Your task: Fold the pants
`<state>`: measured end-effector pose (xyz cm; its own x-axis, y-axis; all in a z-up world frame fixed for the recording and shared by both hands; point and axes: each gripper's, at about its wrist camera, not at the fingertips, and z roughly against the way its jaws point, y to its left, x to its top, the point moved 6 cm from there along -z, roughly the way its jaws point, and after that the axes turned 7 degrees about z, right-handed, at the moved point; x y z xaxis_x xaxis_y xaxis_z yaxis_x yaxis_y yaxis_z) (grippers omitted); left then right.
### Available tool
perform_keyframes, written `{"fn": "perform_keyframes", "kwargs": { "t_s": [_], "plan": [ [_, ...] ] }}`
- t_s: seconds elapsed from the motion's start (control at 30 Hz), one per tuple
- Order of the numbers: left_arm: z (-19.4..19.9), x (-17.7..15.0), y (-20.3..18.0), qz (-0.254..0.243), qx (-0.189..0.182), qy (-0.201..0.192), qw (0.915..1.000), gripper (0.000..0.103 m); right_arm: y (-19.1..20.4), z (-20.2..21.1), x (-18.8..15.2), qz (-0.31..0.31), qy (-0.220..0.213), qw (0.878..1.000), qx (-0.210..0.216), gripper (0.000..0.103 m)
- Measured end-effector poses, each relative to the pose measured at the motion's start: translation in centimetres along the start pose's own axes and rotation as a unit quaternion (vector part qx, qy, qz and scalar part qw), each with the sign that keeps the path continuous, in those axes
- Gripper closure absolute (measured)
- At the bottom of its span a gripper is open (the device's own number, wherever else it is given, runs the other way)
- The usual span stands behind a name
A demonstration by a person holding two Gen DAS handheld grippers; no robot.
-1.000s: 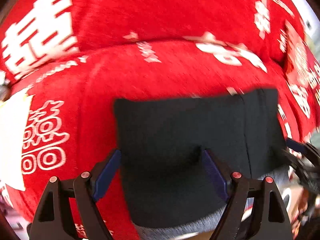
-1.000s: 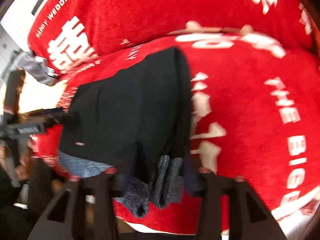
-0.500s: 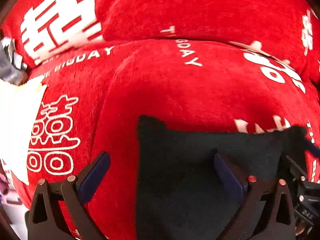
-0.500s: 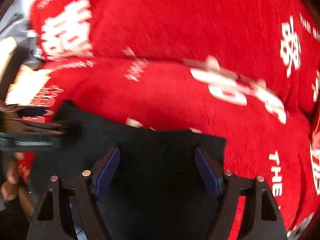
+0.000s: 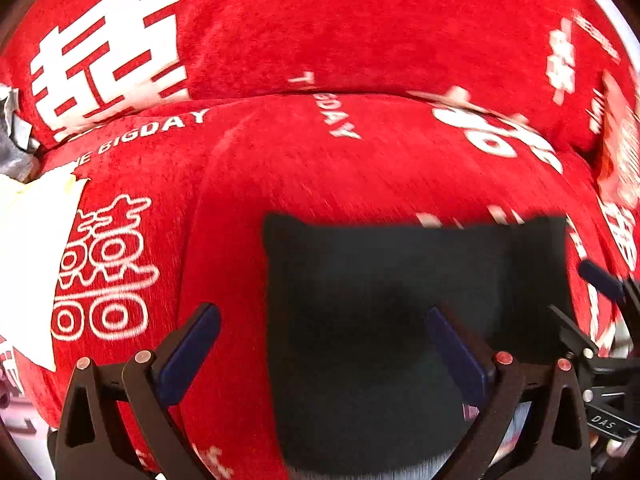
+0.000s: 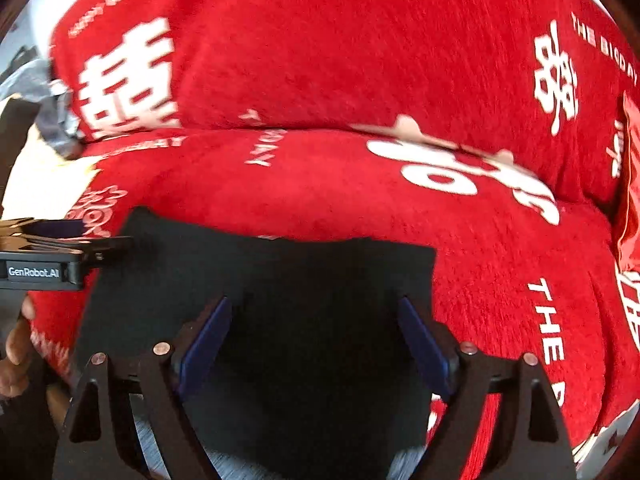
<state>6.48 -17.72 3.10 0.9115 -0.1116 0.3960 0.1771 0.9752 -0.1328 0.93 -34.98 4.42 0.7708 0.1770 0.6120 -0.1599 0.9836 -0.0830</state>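
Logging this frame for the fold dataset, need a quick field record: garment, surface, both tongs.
garment: black pants, folded into a flat rectangle
surface: red sofa cover with white lettering
left tongs: open, one finger over the pants, the other over the cover, nothing gripped
right tongs: jaws opening, above the pants, nothing pinched
grey lining: shows at the pants' near edge

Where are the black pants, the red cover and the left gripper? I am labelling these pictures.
black pants (image 6: 280,280): right wrist view, flat middle of the folded cloth.
red cover (image 5: 360,160): left wrist view, bare seat area.
left gripper (image 5: 320,340): left wrist view, midway between its open fingertips.
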Motion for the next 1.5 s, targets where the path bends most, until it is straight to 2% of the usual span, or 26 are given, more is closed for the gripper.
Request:
{"fn": "perform_keyframes", "kwargs": {
  "t_s": [0.1,0.2,0.3,0.37,0.47,0.6,0.67,0.77,0.87,1.0,1.03,1.1,1.13,1.23,1.3,1.5],
  "plan": [
    [0.3,-2.8,-0.5,-0.015,-0.029,0.006,0.9994,0.0,2.4,0.7,-1.8,0.027,0.006,1.0,0.006,0.015],
    [-0.7,-5.1,-0.1,-0.023,-0.037,0.015,0.9989,0.0,3.6,-0.1,-4.9,0.029,0.033,0.999,0.013,0.016],
    [-1.5,-7.2,1.2,-0.011,-0.065,0.033,0.9973,0.0,3.7,0.7,-7.0,0.031,0.018,0.999,0.004,0.016],
    [-1.3,-7.9,1.7,-0.003,-0.082,0.037,0.9959,0.0,4.1,1.5,-7.8,0.041,0.023,0.999,-0.004,0.015],
    [-1.0,-8.3,1.7,-0.012,-0.08,0.037,0.996,0.0,4.5,1.7,-8.4,0.063,0.034,0.997,-0.02,0.015],
    [0.8,-8.2,2.3,-0.007,-0.08,0.01,0.9967,0.0,4.2,2.4,-7.1,0.036,0.042,0.998,-0.006,0.014],
    [1.4,-7.9,3.7,0.02,-0.085,-0.001,0.9962,0.0,4.0,3.3,-5.5,0.014,0.018,1.0,0.012,0.014],
    [0.4,-7.7,5.4,0.049,-0.067,0.014,0.9964,0.0,4.6,3.0,-2.6,0.013,-0.003,1.0,0.009,0.014],
    [-0.2,-8.4,6.3,0.074,-0.076,0.025,0.9941,0.0,6.8,0.7,0.2,0.019,0.003,0.999,0.037,0.014],
    [-0.4,-9.3,6.3,0.068,-0.059,0.029,0.9955,0.0,10.2,-3.8,1.6,0.048,0.051,0.996,0.055,0.013],
    [-0.5,-9.4,6.3,0.065,-0.055,0.031,0.9959,0.0,10.7,-4.8,2.0,0.057,0.055,0.996,0.049,0.012],
    [-0.9,-9.8,6.2,0.06,-0.051,0.036,0.9963,0.0,11.2,-6.1,3.4,0.058,0.046,0.996,0.039,0.001],
    [-0.9,-9.9,6.1,0.062,-0.051,0.037,0.9961,0.0,11.3,-6.5,3.8,0.056,0.045,0.997,0.037,0.001],
    [-0.7,-9.7,6.2,0.062,-0.051,0.039,0.996,0.0,11.6,-7.6,3.7,0.071,0.058,0.996,0.02,0.001],
    [-0.6,-9.6,6.3,0.06,-0.05,0.039,0.9962,0.0,11.6,-6.7,3.0,0.076,0.049,0.996,0.026,0.001],
    [-1.1,-9.8,5.9,0.057,-0.045,0.043,0.9965,0.0,8.4,-2.9,-2.0,0.048,0.04,0.997,0.054,0.001]
  ]
}}
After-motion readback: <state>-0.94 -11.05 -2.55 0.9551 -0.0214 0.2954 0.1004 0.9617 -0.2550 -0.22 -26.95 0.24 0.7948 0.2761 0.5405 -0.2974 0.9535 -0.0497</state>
